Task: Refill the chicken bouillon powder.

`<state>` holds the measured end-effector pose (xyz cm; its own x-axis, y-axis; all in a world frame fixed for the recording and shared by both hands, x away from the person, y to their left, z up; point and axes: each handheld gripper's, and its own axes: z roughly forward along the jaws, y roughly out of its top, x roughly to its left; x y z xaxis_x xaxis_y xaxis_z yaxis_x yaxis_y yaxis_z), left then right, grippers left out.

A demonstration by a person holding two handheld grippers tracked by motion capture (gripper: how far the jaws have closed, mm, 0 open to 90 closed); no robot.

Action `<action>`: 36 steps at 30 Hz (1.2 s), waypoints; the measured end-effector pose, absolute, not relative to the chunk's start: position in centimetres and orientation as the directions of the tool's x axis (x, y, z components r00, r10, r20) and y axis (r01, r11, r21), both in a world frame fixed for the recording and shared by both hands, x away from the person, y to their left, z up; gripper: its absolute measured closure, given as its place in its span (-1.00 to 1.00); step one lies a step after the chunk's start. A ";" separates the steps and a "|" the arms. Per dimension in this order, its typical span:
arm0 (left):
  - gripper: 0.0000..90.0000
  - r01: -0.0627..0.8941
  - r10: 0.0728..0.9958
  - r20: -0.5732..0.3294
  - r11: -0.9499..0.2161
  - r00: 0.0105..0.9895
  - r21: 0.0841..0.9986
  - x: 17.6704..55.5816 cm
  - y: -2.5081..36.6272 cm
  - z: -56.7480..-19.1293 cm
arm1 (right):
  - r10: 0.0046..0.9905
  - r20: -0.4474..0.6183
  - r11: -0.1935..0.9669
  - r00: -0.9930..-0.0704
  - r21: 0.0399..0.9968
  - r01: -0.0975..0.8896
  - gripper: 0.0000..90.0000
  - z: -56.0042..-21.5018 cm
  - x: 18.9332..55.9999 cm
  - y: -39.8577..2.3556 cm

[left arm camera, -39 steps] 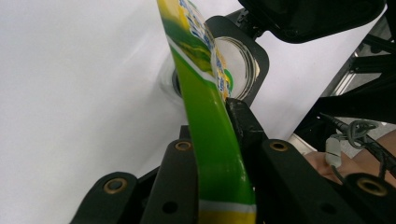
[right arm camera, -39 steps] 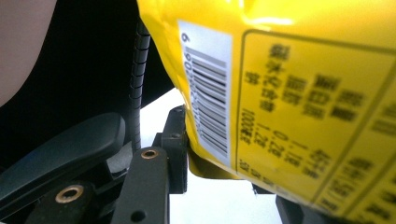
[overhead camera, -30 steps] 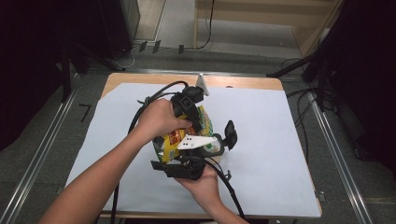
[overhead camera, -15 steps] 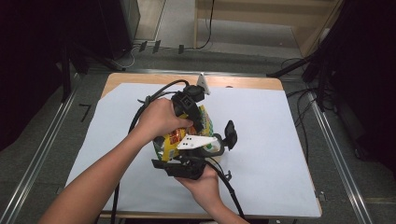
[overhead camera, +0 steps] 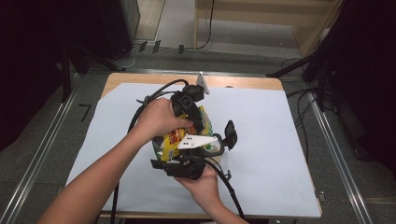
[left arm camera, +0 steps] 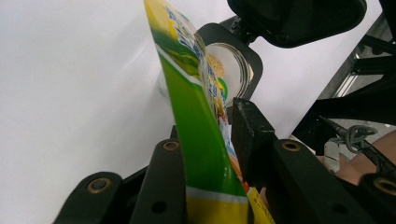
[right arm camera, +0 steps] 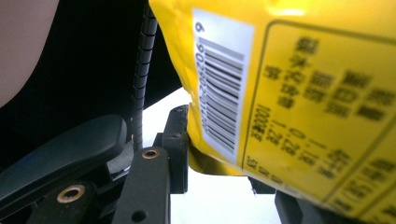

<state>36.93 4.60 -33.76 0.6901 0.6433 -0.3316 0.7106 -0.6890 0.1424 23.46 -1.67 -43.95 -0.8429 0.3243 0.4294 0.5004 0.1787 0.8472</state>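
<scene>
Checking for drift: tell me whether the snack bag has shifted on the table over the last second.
No. The snack bag sits at the same spot relative to the table's far edge, between both grippers.

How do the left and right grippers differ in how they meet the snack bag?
The left gripper comes at the snack bag from the far side, the right gripper from the near side. The left jaws straddle its thin green edge and have just been opening; the right jaws, just closing, press its yellow barcode side. Both are black.

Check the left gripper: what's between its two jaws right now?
In the left gripper view, the left gripper has the edge of the green-and-yellow snack bag standing between its jaws, which have just been opening.
</scene>
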 end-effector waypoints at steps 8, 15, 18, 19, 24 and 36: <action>0.67 0.716 0.645 -0.342 -0.684 0.683 0.141 37.1 4.8 -34.1 | 0.327 0.423 0.191 -0.845 0.846 0.498 0.48 -44.0 23.5 -1.7; 0.67 0.723 0.648 -0.346 -0.673 0.678 0.157 37.0 5.0 -34.2 | 0.328 0.422 0.197 -0.845 0.844 0.498 0.48 -44.2 23.6 -1.6; 0.67 0.723 0.649 -0.343 -0.672 0.680 0.161 36.9 5.0 -34.1 | 0.329 0.422 0.199 -0.845 0.844 0.499 0.49 -44.2 23.5 -1.6; 0.67 0.723 0.648 -0.344 -0.671 0.680 0.166 36.9 5.0 -34.1 | 0.330 0.421 0.199 -0.845 0.844 0.498 0.49 -44.2 23.5 -1.6; 0.65 0.722 0.647 -0.344 -0.673 0.680 0.161 36.9 5.0 -34.1 | 0.330 0.423 0.199 -0.844 0.842 0.501 0.49 -44.2 23.6 -1.6; 0.65 0.720 0.644 -0.346 -0.674 0.682 0.164 36.9 4.8 -34.2 | 0.334 0.425 0.199 -0.841 0.841 0.504 0.49 -44.3 23.6 -1.7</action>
